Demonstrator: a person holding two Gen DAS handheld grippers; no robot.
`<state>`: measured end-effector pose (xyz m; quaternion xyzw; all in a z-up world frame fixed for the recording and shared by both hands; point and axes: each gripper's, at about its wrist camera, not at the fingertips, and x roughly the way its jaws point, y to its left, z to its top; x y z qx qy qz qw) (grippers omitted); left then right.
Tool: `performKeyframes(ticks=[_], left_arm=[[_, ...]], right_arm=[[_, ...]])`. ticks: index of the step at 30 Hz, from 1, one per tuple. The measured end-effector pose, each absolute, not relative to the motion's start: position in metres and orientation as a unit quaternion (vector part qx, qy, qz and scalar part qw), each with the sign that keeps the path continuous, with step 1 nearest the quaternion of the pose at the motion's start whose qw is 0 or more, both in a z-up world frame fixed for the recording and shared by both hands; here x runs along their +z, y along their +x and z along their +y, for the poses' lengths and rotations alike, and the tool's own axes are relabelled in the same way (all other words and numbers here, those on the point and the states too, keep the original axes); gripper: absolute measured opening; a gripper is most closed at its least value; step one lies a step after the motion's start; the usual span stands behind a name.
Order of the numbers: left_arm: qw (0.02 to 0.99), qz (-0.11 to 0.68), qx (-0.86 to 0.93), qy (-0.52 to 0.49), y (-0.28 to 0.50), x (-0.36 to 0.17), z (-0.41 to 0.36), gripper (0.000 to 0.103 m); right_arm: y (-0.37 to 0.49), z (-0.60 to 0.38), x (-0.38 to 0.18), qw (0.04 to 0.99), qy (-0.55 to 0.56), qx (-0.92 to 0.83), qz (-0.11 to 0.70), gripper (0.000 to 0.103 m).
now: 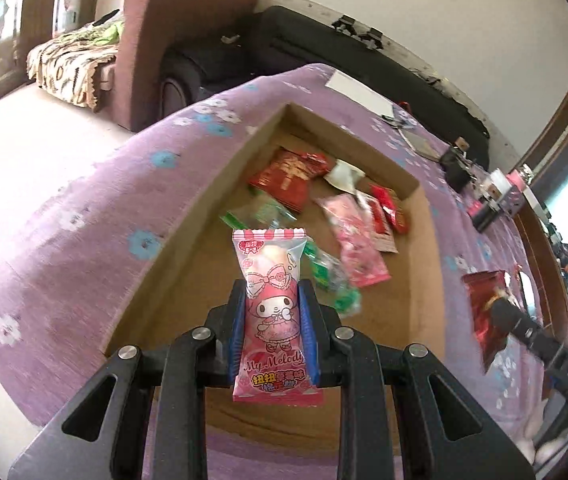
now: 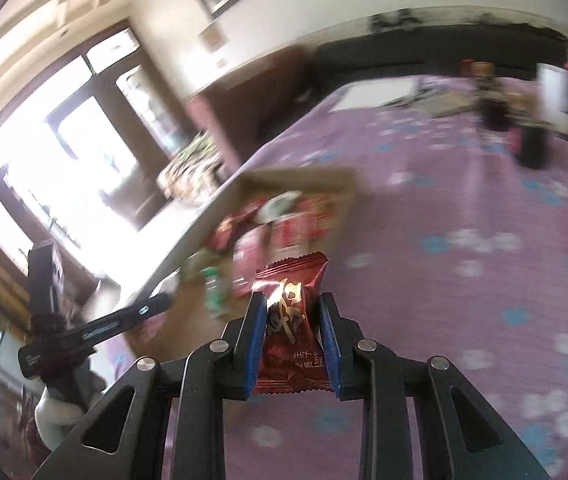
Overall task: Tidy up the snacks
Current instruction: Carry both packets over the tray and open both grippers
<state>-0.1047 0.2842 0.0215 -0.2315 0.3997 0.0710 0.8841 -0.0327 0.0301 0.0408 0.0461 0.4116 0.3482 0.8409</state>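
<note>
**Both packets held short of the tray, left one nearer**

The left gripper (image 1: 271, 312) is clenched on a pink cartoon-printed plastic sweet packet (image 1: 273, 304), which is held with its long axis running forward along the jaws, the crimped top edge pointing out ahead. Just beyond that edge lies the shallow brown cardboard tray (image 1: 211, 184), already holding several red, pink and green wrapped snacks (image 1: 358, 236); the packet's tip is seen over the tray's near part.

The right gripper (image 2: 292, 328) is clenched on a dark red foil sweet packet (image 2: 290, 312), likewise held lengthwise between the jaws. From these jaws the tray is seen ahead and to the left, apart from the packet, with the purple flowered cloth of the bench (image 2: 444, 280) below. The left hand is judged nearer to a drop; the right packet must yet be carried leftward.
</note>
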Motion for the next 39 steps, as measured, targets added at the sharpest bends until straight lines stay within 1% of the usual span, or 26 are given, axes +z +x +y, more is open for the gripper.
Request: performKeyframes(ticks=[6, 12, 18, 21, 22, 23, 24, 25, 28, 29, 39], left_arm=[[0.881, 0.406, 0.071, -0.233, -0.099, 0.015, 0.298, 0.022], [0.880, 0.414, 0.071, -0.223, -0.094, 0.011, 0.298, 0.022], [0.880, 0.420, 0.079, -0.209, -0.091, 0.012, 0.294, 0.027], [0.881, 0.417, 0.080, -0.207, -0.093, 0.016, 0.293, 0.036], [0.883, 0.415, 0.082, -0.206, -0.095, 0.018, 0.293, 0.045], [0.885, 0.409, 0.086, -0.203, -0.097, 0.022, 0.293, 0.052], [0.887, 0.405, 0.087, -0.202, -0.099, 0.024, 0.292, 0.053], [0.891, 0.399, 0.088, -0.198, -0.101, 0.028, 0.291, 0.053], [0.896, 0.390, 0.090, -0.191, -0.104, 0.036, 0.288, 0.053], [0.898, 0.388, 0.093, -0.186, -0.105, 0.039, 0.287, 0.053], [0.907, 0.377, 0.106, -0.153, -0.114, 0.051, 0.269, 0.053]], right_arm=[[-0.043, 0.094, 0.019, 0.815, 0.007, 0.376, 0.441, 0.026], [-0.050, 0.122, 0.002, 0.802, -0.016, 0.384, 0.458, 0.026], [-0.057, 0.136, -0.008, 0.800, -0.037, 0.385, 0.459, 0.027], [-0.060, 0.138, -0.008, 0.804, -0.042, 0.387, 0.449, 0.029], [-0.061, 0.138, -0.007, 0.806, -0.045, 0.387, 0.445, 0.030], [-0.063, 0.138, -0.006, 0.808, -0.048, 0.387, 0.441, 0.030], [-0.064, 0.138, -0.004, 0.811, -0.051, 0.386, 0.436, 0.030], [-0.066, 0.138, -0.002, 0.814, -0.054, 0.385, 0.431, 0.030], [-0.073, 0.136, 0.005, 0.822, -0.060, 0.384, 0.417, 0.040], [-0.075, 0.134, 0.008, 0.824, -0.060, 0.383, 0.414, 0.042], [-0.081, 0.105, 0.022, 0.837, -0.035, 0.372, 0.399, 0.042]])
